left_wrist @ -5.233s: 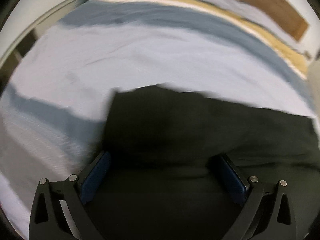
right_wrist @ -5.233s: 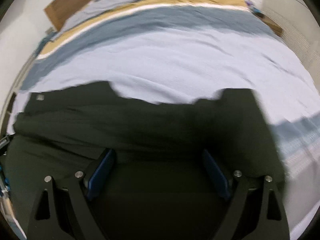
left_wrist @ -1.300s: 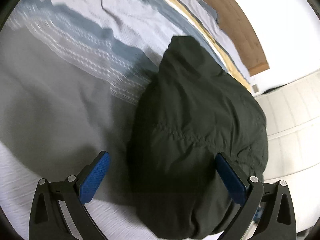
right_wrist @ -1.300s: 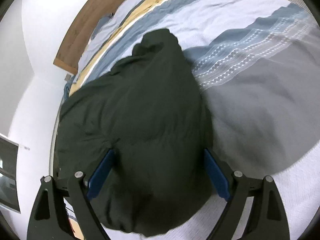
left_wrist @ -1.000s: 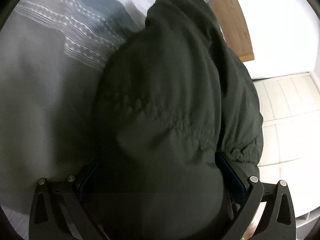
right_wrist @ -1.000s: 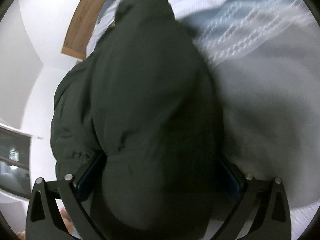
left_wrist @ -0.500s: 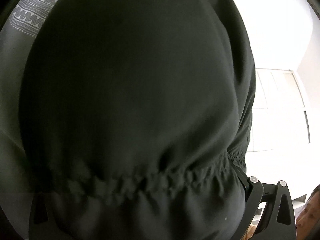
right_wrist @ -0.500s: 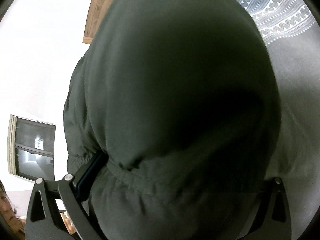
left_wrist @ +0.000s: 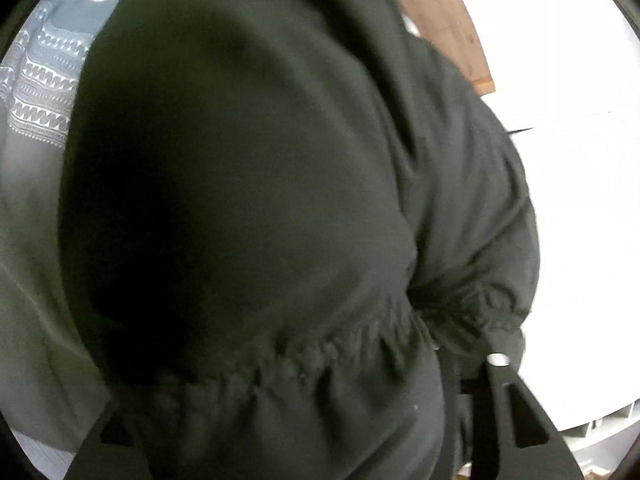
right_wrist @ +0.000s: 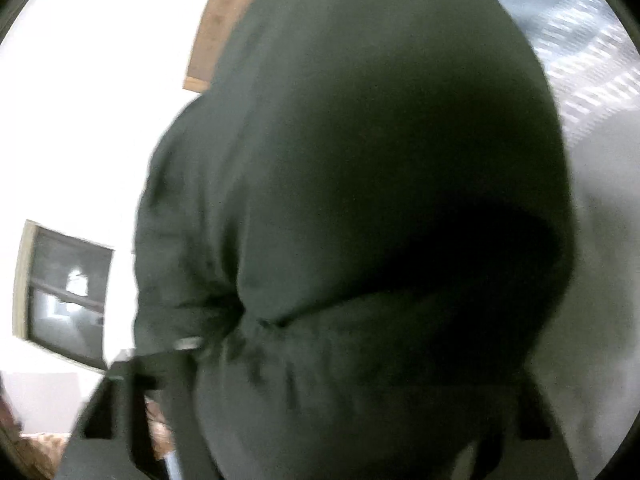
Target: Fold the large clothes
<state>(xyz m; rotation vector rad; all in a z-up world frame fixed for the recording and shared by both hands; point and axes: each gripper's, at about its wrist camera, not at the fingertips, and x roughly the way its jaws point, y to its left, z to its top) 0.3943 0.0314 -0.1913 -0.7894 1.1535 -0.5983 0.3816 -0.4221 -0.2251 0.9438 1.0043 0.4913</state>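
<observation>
Dark-green garment (left_wrist: 256, 184) lengthwise away, waistband nearest

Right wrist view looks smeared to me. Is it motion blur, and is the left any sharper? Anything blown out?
Right wrist view: blurred all over; the window frame and bedspread pattern streak. Left wrist view: sharper; the gathered seam on the dark jacket and the bedspread's zigzags read clearly. Both: white walls overexposed, the jacket's middle in deep shadow, edges curved by the fisheye.
</observation>
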